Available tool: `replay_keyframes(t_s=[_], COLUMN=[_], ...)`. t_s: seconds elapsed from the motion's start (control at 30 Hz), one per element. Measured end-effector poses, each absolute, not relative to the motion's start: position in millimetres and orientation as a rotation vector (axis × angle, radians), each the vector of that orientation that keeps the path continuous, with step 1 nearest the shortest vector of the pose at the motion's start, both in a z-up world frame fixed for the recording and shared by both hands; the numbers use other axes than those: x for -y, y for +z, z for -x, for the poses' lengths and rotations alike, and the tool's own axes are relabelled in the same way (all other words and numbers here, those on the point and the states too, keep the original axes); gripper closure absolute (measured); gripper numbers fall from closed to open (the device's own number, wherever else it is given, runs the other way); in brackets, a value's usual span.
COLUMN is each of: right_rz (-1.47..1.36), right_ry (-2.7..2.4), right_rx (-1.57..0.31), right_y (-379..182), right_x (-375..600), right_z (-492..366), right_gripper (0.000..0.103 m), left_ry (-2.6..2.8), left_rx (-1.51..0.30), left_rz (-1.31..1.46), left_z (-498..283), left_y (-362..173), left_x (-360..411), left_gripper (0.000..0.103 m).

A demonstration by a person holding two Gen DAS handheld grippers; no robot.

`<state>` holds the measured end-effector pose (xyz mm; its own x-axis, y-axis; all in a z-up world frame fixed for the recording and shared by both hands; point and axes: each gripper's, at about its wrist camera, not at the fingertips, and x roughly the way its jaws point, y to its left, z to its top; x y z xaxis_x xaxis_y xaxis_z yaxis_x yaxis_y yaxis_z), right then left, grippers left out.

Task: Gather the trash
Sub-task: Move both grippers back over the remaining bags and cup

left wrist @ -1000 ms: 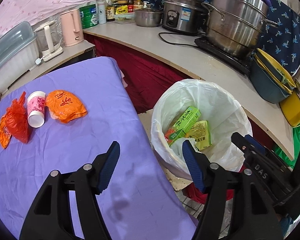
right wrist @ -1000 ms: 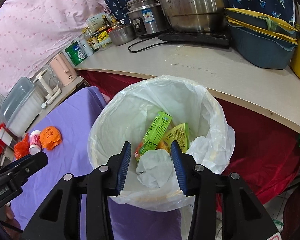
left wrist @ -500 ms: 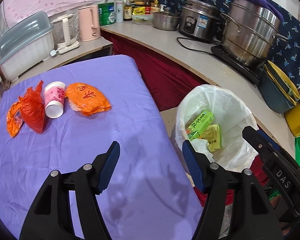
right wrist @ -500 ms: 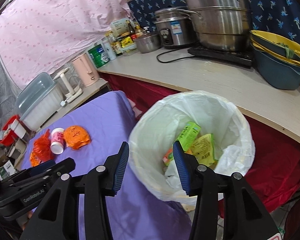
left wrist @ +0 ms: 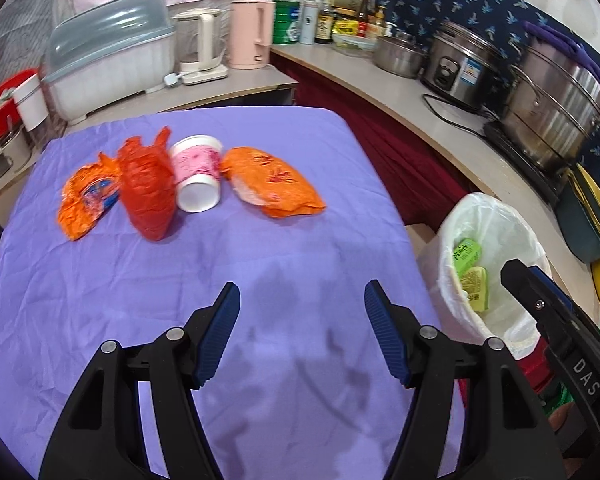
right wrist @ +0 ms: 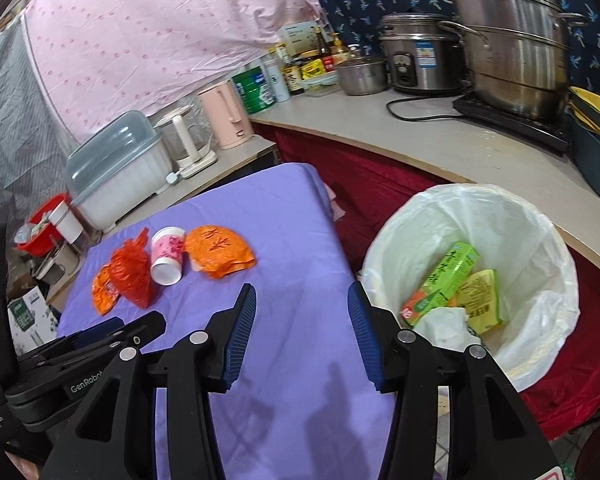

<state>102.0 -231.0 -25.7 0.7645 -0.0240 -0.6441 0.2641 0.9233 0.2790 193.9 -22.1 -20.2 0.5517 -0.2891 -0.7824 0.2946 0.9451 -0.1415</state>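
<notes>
A purple-covered table [left wrist: 260, 280] is seen below both grippers, with a curved counter [right wrist: 440, 144] behind it. Beside the table a bin [right wrist: 540, 320] lined with a white bag is placed; a green carton [right wrist: 444, 276], a yellow-green pack [right wrist: 480, 296] and crumpled paper [right wrist: 444, 326] are held in it. On the cloth four pieces of trash are laid in a row: an orange bag [left wrist: 276, 184], a red bag [left wrist: 150, 188], a cup [left wrist: 198, 172] on its side, and an orange wrapper [left wrist: 86, 200]. The left gripper [left wrist: 302, 332] is held parted and empty; the right gripper [right wrist: 302, 332], just widened, is likewise empty.
</notes>
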Motion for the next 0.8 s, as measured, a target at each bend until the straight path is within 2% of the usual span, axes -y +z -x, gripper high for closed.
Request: replay_keyframes(t_s=[0.43,0.53,0.7,0.8], right_rz=[-0.339,-0.339,-0.343,-0.347], right_ry=[-0.063,-0.05,-0.031,-0.015], right_rx=[-0.732,-0.749,-0.775,-0.795], right_y=[-35,-41,-52,-61], right_x=[171,162,151,146], right_z=[-144,-158,-182,-200], right_gripper=[0.055,0.054,0.054,0.054], left_ry=[-0.205,-0.183,-0.161,-0.147], left_rx=[-0.934,-0.933,-0.937,-0.937], left_rz=[0.086,0.104,0.118,0.119], left_z=[-226,-237,-254,-268], left_y=[-29,-30,-35,-40], left_x=[-67,-81,-96,-100], left_gripper=[0.04,0.036,0.035,0.029])
